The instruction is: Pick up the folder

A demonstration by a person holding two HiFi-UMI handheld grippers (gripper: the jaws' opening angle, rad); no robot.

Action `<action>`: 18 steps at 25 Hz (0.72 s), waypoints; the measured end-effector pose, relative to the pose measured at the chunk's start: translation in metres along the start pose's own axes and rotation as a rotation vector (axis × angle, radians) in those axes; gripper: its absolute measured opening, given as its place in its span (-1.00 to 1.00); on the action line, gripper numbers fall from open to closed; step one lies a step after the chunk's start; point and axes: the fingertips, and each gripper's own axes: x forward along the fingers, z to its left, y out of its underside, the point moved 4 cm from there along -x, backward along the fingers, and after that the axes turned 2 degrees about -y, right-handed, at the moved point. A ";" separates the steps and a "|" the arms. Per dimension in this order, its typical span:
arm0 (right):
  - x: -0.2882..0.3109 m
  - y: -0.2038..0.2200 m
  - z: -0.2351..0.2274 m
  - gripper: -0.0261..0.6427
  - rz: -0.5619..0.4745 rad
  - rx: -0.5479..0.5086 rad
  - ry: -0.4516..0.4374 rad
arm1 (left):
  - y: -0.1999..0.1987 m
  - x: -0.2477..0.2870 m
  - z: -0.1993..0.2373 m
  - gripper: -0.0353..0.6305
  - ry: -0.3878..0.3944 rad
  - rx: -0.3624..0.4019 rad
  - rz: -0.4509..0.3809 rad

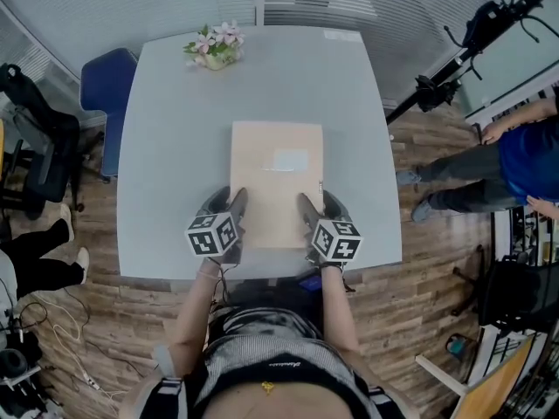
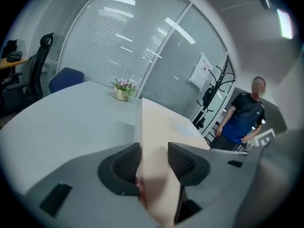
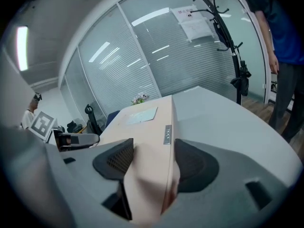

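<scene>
A flat beige folder with a white label lies lengthwise on the grey table, its near end towards me. My left gripper is shut on the folder's near left edge, and my right gripper is shut on its near right edge. In the left gripper view the folder runs out from between the ribbed pads of the left gripper, its edge pinched there. The right gripper view shows the folder and its small metal tab clamped in the right gripper.
A small pot of pink flowers stands at the table's far left corner. A blue chair and a black office chair are off the left side. A person in blue stands at the right, near a black stand.
</scene>
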 end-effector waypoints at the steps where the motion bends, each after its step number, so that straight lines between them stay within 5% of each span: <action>1: -0.004 -0.008 0.005 -0.12 -0.023 -0.014 0.000 | -0.008 -0.005 -0.003 -0.35 0.007 0.005 -0.023; 18: -0.095 -0.105 0.083 -0.14 -0.346 -0.149 -0.011 | -0.106 -0.107 -0.052 -0.36 0.094 0.131 -0.369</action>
